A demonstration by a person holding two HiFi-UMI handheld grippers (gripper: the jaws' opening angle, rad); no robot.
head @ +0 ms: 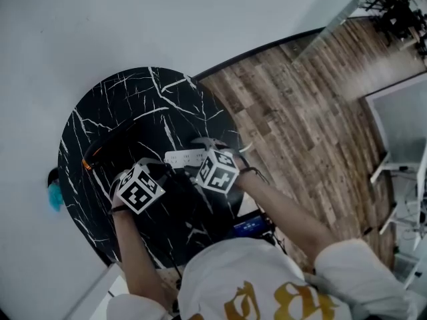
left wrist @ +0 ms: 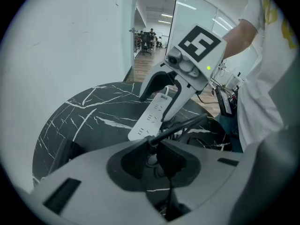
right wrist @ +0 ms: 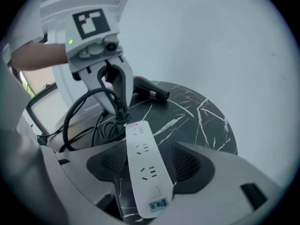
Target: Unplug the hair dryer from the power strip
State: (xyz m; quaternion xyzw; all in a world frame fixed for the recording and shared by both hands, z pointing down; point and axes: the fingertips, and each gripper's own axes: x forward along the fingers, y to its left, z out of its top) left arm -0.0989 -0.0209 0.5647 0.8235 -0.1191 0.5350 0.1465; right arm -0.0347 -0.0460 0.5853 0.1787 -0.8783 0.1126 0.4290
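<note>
A round black marble table (head: pixel 133 105) fills the left half of the head view, with wood flooring (head: pixel 300 112) to its right. The white power strip (left wrist: pixel 146 120) lies on the table between the 2 grippers.

The left gripper (left wrist: pixel 153 146) is clenched on the black plug (right wrist: pixel 123 115) of the cord (right wrist: pixel 75 111). In the right gripper view the plug is seen left of centre, held at the strip's far end beside a small red light. Whether plug and strip touch cannot be told. The cord is looped away to the left of that frame. 3 socket groups are seen on the strip's face, and all 3 are empty.

The right gripper (right wrist: pixel 147 163) is released. Its jaws are parted astride the strip, which runs lengthwise between the 2 pads, with a strip of dark table showing along the left pad.

The hair dryer (right wrist: pixel 149 88), black with a pale ring at its nozzle, is laid on the table in the upper middle of the right gripper view. It is well apart from the strip and behind the left gripper.
</note>
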